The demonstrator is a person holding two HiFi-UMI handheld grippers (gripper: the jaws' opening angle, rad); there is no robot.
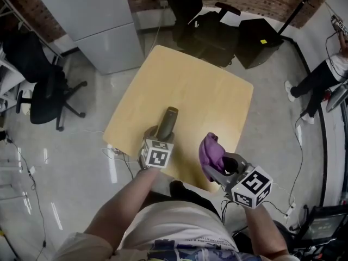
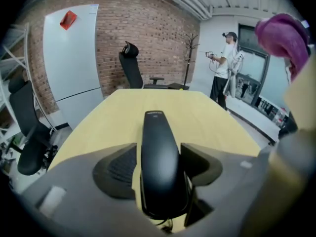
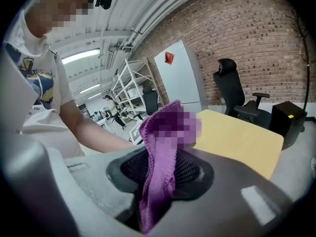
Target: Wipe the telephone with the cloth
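A dark telephone handset (image 1: 167,122) lies on the pale wooden table (image 1: 206,91), pointing away from me. My left gripper (image 1: 157,136) is at its near end. In the left gripper view the handset (image 2: 160,152) runs between the two jaws. A thin strip of table shows beside it at the left pad, so the jaws stand open around it. My right gripper (image 1: 220,165) hovers at the table's near right edge, shut on a purple cloth (image 1: 211,152). In the right gripper view the cloth (image 3: 160,172) hangs bunched between the pads.
A white refrigerator (image 1: 103,20) stands beyond the table's far left corner, with a black office chair (image 1: 46,91) at the left. Another black chair and dark bags (image 1: 217,31) crowd the far side. A person (image 1: 321,75) stands at the right.
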